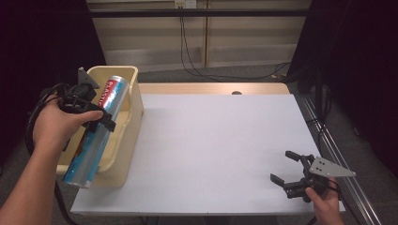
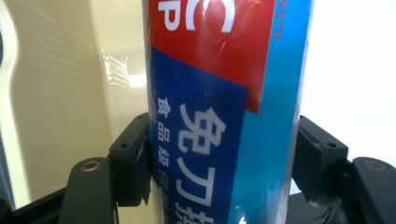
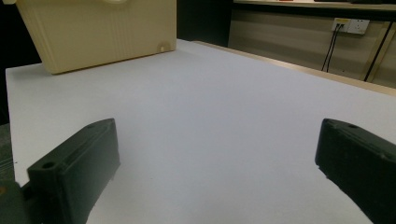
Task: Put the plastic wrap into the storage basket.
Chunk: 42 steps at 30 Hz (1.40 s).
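There was one cream bin [image 1: 133,123] at the left edge of the one white table [image 1: 216,150]. One blue-and-red roll [image 1: 97,130] leaned over that bin. Two grippers were counted: the left gripper [image 1: 96,114] on the roll (jaws clamping it), the right gripper [image 1: 285,166] well apart from the bin.

The roll of plastic wrap [image 1: 97,129] is a long cylinder in a shiny blue wrapper with a red panel and white lettering. It sits clamped between the jaws of the left gripper [image 1: 96,115], tilted, its ends reaching well beyond the gripper either way.
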Each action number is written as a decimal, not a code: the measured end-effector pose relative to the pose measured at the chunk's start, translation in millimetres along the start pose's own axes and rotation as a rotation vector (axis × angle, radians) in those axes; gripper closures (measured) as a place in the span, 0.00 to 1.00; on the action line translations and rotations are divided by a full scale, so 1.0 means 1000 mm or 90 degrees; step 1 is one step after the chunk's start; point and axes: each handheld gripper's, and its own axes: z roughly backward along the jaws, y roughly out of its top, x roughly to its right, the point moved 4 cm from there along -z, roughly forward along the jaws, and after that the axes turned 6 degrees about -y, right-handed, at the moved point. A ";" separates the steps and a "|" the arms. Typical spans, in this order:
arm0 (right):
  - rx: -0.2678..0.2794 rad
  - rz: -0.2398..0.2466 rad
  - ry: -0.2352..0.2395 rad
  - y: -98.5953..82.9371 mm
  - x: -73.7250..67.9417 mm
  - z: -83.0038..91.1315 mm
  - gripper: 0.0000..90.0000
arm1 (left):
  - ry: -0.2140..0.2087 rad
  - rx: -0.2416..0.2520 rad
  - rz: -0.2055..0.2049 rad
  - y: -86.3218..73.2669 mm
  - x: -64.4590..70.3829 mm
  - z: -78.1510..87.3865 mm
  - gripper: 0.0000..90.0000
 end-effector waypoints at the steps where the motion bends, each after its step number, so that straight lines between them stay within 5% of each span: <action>1: 0.000 0.000 0.000 0.000 0.000 0.000 0.00 | 0.000 -0.001 0.001 0.000 0.000 -0.001 0.35; 42: -0.003 0.001 0.004 0.000 -0.002 -0.001 0.00 | -0.007 -0.007 0.051 -0.012 -0.016 -0.024 0.35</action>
